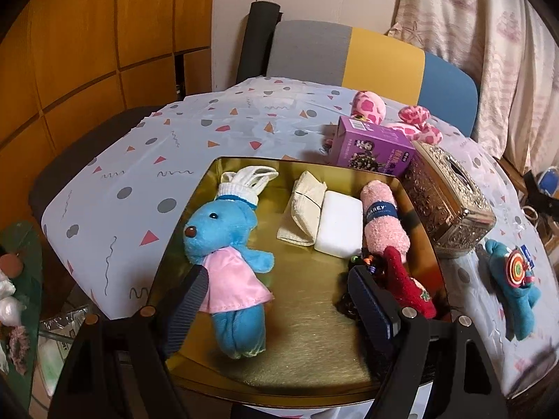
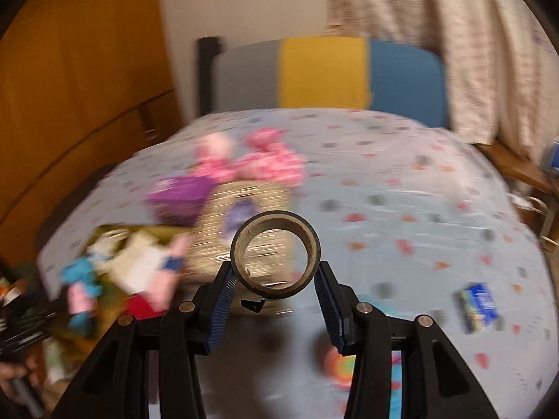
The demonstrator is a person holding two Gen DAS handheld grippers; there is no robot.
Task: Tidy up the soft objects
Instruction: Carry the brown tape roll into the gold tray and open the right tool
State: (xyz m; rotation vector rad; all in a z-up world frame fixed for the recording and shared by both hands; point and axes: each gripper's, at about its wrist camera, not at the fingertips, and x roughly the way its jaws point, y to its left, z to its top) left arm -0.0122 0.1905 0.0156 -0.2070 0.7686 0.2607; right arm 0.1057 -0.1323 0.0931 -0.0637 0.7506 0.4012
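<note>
Tape roll (image 2: pixel 276 255) sits clamped in my right gripper (image 2: pixel 276 279); left gripper (image 1: pixel 276 300), spread apart, hangs over the tray (image 1: pixel 307 356), nearest the blue bunny (image 1: pixel 227 255).

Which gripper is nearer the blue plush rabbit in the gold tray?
Left. The left gripper hangs open over the tray, one finger beside the blue rabbit. The right gripper holds a tape roll farther right.
</note>
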